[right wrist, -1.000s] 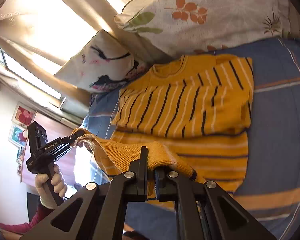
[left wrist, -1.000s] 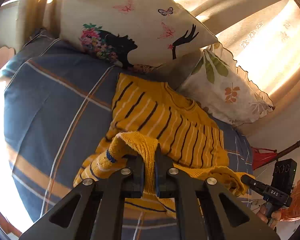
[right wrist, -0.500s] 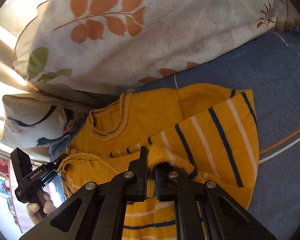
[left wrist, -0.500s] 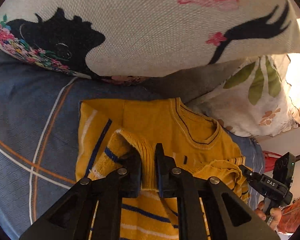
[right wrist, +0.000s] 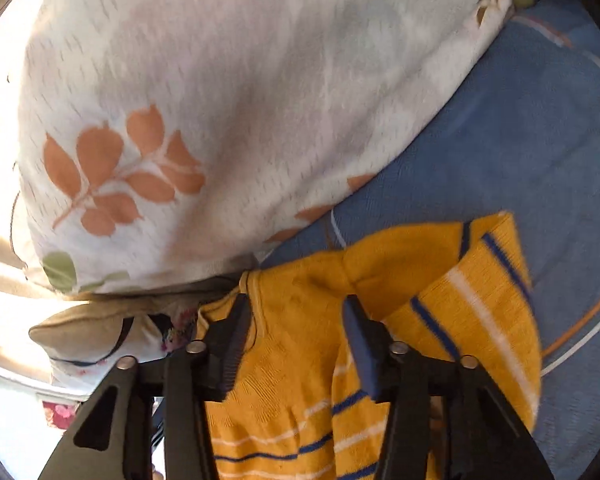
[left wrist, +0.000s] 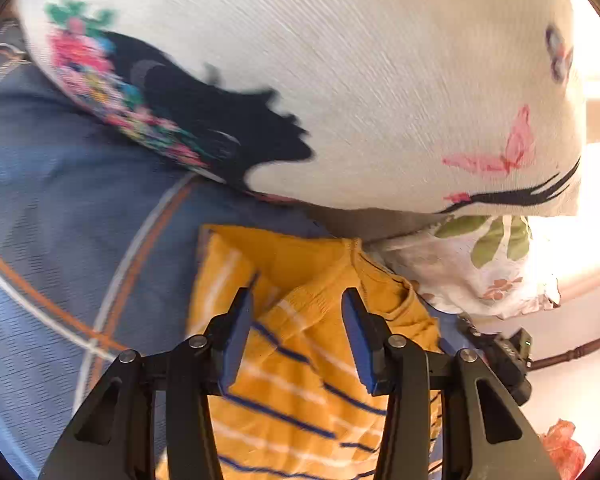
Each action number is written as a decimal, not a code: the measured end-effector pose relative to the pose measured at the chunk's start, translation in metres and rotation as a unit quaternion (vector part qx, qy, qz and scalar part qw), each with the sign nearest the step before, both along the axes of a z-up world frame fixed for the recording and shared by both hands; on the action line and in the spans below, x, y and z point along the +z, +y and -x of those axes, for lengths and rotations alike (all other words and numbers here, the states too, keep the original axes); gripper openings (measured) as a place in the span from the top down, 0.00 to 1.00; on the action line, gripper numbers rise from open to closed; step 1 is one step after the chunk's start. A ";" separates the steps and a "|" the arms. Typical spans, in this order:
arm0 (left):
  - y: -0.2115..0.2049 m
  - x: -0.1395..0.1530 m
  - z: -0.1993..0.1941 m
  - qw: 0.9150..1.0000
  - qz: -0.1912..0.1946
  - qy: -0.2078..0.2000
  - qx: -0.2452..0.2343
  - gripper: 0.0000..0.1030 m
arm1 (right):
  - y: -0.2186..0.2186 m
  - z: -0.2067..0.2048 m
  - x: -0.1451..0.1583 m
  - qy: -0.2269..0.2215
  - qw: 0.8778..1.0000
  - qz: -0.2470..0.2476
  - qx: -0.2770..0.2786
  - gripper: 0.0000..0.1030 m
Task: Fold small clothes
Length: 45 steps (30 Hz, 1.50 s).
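Now the yellow striped sweater (left wrist: pixel 300 384) lies folded between both claws, toward twelve o'clock. Left claw (left wrist: pixel 297 312) and right claw (right wrist: pixel 296 316) have just been opening, and stand wide, pads off the cloth.

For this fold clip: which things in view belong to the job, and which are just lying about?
Job:
- yellow striped sweater
- left gripper, open over it
- right gripper, open over it

Lying about:
- silhouette pillow
- leaf-print pillow
- blue plaid bedsheet
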<state>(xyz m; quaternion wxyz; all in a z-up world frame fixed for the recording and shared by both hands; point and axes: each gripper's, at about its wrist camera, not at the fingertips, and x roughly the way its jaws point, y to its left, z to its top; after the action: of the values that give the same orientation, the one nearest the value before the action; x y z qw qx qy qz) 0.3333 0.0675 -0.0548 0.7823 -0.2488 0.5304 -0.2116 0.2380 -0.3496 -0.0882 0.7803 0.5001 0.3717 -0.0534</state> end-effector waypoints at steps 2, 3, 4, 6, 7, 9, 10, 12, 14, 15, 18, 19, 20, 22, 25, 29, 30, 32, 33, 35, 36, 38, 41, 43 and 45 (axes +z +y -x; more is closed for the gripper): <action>0.008 0.008 0.007 1.000 -0.017 -0.008 0.001 0.56 | -0.004 0.011 0.008 -0.009 1.000 -0.001 -0.004 0.38; 0.011 0.010 0.012 0.999 -0.030 -0.015 -0.001 0.53 | -0.006 0.018 0.012 -0.012 1.000 0.003 -0.002 0.38; 0.014 0.011 0.018 0.999 -0.045 -0.019 -0.005 0.49 | -0.006 0.026 0.017 -0.012 1.000 0.016 0.005 0.37; 0.024 0.009 0.031 0.997 -0.068 -0.021 -0.016 0.47 | -0.003 0.047 0.025 0.003 0.997 0.066 0.025 0.33; 0.026 0.005 0.037 0.997 -0.075 -0.018 -0.023 0.47 | -0.001 0.057 0.027 0.013 0.995 0.088 0.035 0.32; 0.032 -0.003 0.050 0.996 -0.082 -0.008 -0.035 0.47 | 0.005 0.083 0.024 0.030 0.990 0.120 0.060 0.32; 0.034 -0.007 0.056 0.996 -0.082 -0.004 -0.038 0.46 | 0.005 0.097 0.022 0.036 0.989 0.127 0.069 0.32; 0.038 -0.014 0.063 0.996 -0.079 0.000 -0.041 0.42 | 0.006 0.124 0.015 0.043 0.987 0.128 0.083 0.32; 0.037 -0.022 0.064 0.997 -0.065 0.006 -0.041 0.38 | 0.010 0.147 0.002 0.052 0.987 0.122 0.089 0.31; 0.038 -0.026 0.064 0.997 -0.055 0.008 -0.044 0.37 | 0.011 0.155 -0.004 0.055 0.987 0.117 0.091 0.31; 0.028 -0.033 0.058 0.998 -0.037 0.007 -0.059 0.31 | 0.014 0.157 -0.022 0.052 0.990 0.094 0.089 0.31; 0.022 -0.036 0.056 0.997 -0.034 0.008 -0.064 0.29 | 0.015 0.156 -0.022 0.047 0.991 0.091 0.087 0.31; 0.014 -0.040 0.054 0.997 -0.028 0.013 -0.073 0.29 | 0.018 0.152 -0.023 0.039 0.991 0.090 0.088 0.29; 0.000 -0.051 0.051 0.996 -0.019 0.034 -0.086 0.24 | 0.025 0.145 -0.025 0.029 0.991 0.095 0.091 0.17; -0.014 -0.049 0.056 0.996 -0.034 0.026 -0.080 0.13 | 0.039 0.135 -0.020 0.020 0.988 0.133 0.076 0.11; -0.021 -0.045 0.053 0.993 -0.033 0.074 -0.089 0.79 | 0.041 0.126 -0.023 0.038 0.991 0.098 0.084 0.68; -0.017 -0.041 0.056 0.993 -0.033 0.076 -0.080 0.80 | 0.037 0.125 -0.023 0.034 0.993 0.077 0.077 0.69; -0.011 -0.025 0.065 0.994 -0.027 0.076 -0.079 0.80 | 0.035 0.129 -0.018 0.028 0.995 0.058 0.080 0.72; -0.008 -0.018 0.070 0.994 -0.022 0.076 -0.079 0.81 | 0.035 0.133 -0.015 0.022 0.996 0.042 0.081 0.72; 0.001 -0.003 0.086 0.994 -0.019 0.073 -0.083 0.82 | 0.032 0.149 -0.003 0.007 0.996 0.020 0.090 0.72; 0.005 0.002 0.093 0.994 -0.020 0.073 -0.083 0.82 | 0.032 0.158 0.004 0.001 0.995 0.017 0.097 0.73; 0.010 0.006 0.107 0.993 -0.022 0.080 -0.079 0.82 | 0.034 0.179 0.014 -0.003 0.994 0.018 0.110 0.73; 0.012 -0.003 0.121 0.992 -0.056 0.083 -0.074 0.82 | 0.044 0.204 0.011 0.008 0.992 0.031 0.125 0.72; 0.015 -0.012 0.124 0.993 -0.051 0.082 -0.069 0.82 | 0.054 0.209 -0.001 0.037 0.987 0.069 0.137 0.62; 0.023 -0.019 0.125 0.995 -0.034 0.076 -0.056 0.76 | 0.051 0.213 -0.011 0.062 0.985 0.090 0.137 0.56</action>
<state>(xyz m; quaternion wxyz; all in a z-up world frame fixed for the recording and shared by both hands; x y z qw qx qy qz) 0.2085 0.0902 -0.0737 0.7349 -0.2077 0.6080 -0.2172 0.0246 -0.2991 -0.0993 0.7976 0.3679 0.4779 -0.0096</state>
